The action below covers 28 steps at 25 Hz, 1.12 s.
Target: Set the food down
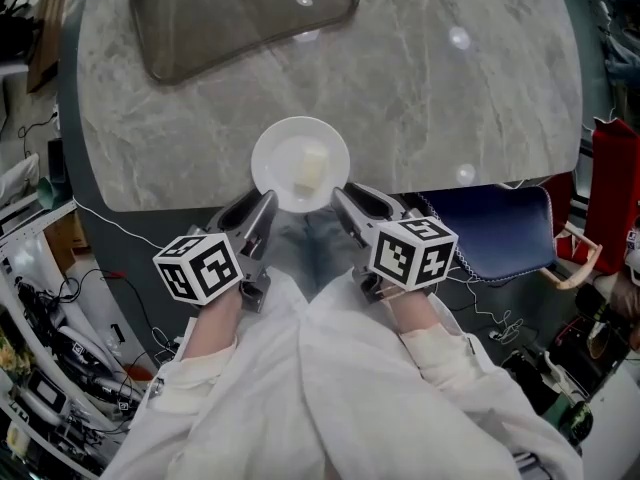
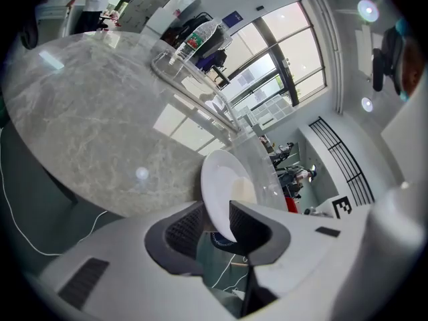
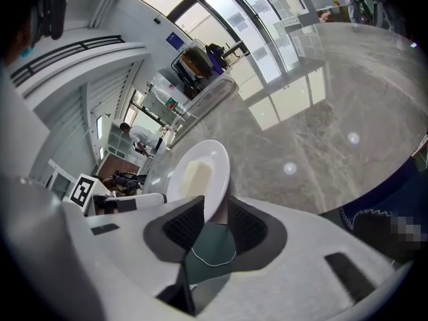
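**Head view:** white plate (image 1: pixel 272 163) carrying pale food block (image 1: pixel 311 168) appears set on marble table (image 1: pixel 450 118), right at near edge. Plate sits between left tongs (image 1: pixel 266 204) and right tongs (image 1: pixel 342 196).

**Left gripper view:** jaws apart, plate rim between them, no squeeze apparent.

**Right gripper view:** jaws likewise apart, astride opposite rim, food just beyond tips.

**Judgement:** release stage. Best done by drawing both tongs straight back off rim, level and together. Sideways drag or lifted jaw could tip plate over table edge.
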Motion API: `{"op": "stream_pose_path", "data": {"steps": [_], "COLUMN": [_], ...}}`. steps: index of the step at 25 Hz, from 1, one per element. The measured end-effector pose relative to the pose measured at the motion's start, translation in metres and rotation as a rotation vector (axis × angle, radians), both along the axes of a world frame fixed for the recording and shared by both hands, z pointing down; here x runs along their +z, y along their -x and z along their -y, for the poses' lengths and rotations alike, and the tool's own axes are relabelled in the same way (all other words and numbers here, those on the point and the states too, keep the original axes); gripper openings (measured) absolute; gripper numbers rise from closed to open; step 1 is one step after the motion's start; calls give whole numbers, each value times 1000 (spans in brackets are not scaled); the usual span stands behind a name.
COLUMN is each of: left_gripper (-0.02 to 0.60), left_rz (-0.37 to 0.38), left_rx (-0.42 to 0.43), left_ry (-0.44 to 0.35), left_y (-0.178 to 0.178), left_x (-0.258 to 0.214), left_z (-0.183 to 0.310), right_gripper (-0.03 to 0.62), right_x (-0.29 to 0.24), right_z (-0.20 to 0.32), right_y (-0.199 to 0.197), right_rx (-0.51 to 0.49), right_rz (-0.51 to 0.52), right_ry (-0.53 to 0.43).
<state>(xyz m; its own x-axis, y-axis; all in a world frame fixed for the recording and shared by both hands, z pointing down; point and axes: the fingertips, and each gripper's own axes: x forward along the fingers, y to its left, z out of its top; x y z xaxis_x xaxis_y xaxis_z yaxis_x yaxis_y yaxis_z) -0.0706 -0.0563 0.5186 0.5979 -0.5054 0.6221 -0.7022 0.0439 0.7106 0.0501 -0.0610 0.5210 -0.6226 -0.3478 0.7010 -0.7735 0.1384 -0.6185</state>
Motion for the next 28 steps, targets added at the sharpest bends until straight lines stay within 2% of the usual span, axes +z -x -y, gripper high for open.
{"op": "stream_pose_path", "data": {"steps": [7, 13, 20, 28], "left_gripper": [121, 63, 61, 62], "left_rz": [-8, -4, -9, -2], "left_rx": [-5, -13, 19, 31], "left_ry": [3, 8, 1, -35], "left_y": [-1, 3, -1, 5], "left_x": [2, 6, 4, -8], "left_z": [1, 1, -1, -4], "right_gripper": [60, 45, 40, 38], "right_x": [4, 5, 4, -11], "right_z": [1, 2, 3, 1], "right_y": [0, 0, -2, 5], "right_rx": [-19, 5, 47, 40], "right_rz": [-41, -34, -33, -4], "right_ry": [-9, -7, -3, -31]}}
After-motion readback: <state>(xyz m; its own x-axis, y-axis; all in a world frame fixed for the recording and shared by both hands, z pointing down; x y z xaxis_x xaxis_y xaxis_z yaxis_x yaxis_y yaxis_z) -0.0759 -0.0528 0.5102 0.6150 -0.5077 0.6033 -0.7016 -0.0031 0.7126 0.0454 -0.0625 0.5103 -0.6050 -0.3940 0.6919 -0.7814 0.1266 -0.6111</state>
